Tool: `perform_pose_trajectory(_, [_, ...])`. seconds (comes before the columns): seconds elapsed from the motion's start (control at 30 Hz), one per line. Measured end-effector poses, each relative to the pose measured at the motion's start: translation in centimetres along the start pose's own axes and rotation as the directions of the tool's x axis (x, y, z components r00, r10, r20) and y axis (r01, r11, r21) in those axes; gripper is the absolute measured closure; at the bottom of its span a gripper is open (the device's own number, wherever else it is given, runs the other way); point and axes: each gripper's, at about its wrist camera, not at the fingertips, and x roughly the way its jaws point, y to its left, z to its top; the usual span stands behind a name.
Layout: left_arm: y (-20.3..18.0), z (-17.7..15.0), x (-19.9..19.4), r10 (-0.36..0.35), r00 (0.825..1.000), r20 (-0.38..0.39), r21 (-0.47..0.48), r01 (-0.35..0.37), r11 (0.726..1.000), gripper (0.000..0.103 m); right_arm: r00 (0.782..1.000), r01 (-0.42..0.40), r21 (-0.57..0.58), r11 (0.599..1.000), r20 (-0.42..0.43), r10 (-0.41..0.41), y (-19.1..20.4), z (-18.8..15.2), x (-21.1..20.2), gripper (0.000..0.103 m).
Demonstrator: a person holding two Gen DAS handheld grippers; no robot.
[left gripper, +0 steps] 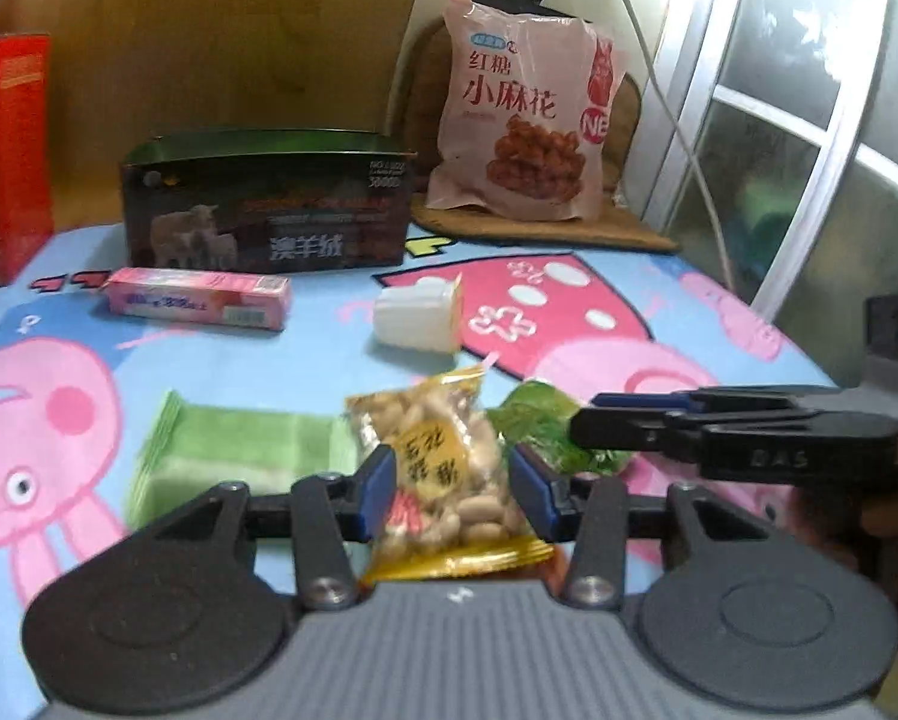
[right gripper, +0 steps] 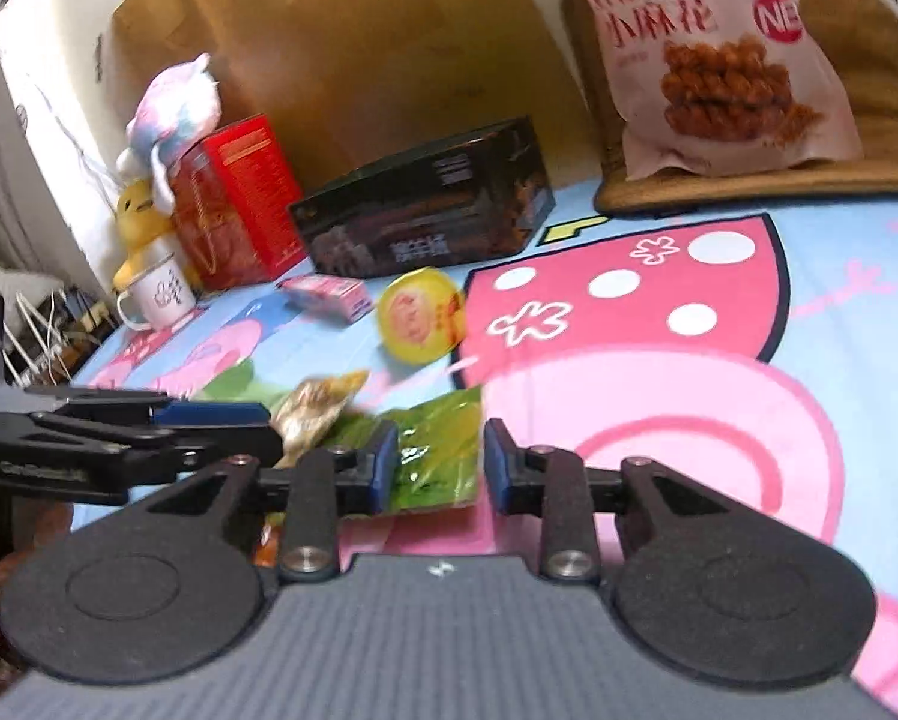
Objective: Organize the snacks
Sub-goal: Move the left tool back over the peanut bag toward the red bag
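The peanut packet sits clamped between the pads of the left tool, its long axis running away from the camera toward the dark box. The right tool stands part open around a green packet; I cannot tell whether its pads press it. Both hang over a blue cartoon-print bedsheet, nearer than the box. A wooden board stands behind the box.

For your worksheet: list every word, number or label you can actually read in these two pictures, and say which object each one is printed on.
"红糖 小麻花" and "NE": pink snack bag.
"澳羊绒": dark box.
"DAS": right gripper's black body.
Yellow label of the peanut packet: characters upside down, not readable.
Pink carton, red box, round yellow snack, white mug: print too blurred or small.
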Motion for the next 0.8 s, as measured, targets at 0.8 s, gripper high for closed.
perform_pose_trajectory(0.8, [5.7, -6.2, -8.4, -0.003, 1.0, 0.003, -0.285, 0.004, 0.959, 0.057, 0.974, -0.215, -0.005, 0.977, -0.079, 0.214, 6.4, -5.3, -2.4, 0.069])
